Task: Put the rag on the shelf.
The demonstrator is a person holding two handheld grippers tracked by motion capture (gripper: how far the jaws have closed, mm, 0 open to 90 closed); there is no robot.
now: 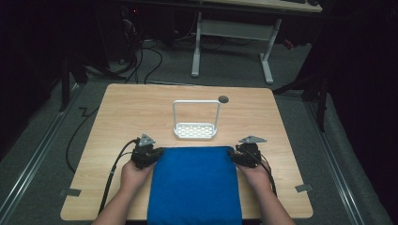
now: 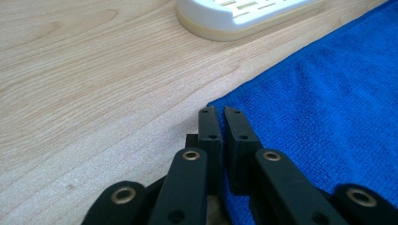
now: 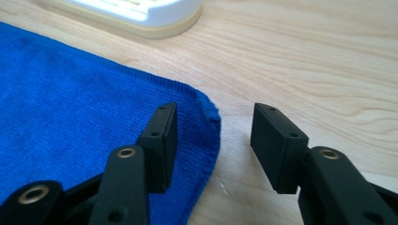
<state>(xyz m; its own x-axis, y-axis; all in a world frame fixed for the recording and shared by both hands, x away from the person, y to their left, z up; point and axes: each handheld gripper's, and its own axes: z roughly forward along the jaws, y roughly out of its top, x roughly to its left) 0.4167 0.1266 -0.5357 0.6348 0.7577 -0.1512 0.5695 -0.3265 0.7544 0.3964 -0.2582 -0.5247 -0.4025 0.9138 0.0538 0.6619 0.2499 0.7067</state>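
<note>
Blue cloth (image 1: 195, 185) lay flat on the tabletop (image 1: 122, 112), left claw (image 2: 220, 115) pinched shut at its far left corner, right claw (image 3: 213, 126) open (jaws apart) around its far right corner

Black grippers w/ brass rivets, grey plates, black cables; bare forearms.

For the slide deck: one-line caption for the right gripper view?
Open right hand-held gripper straddling the corner of a blue cloth on a wooden table.
</note>
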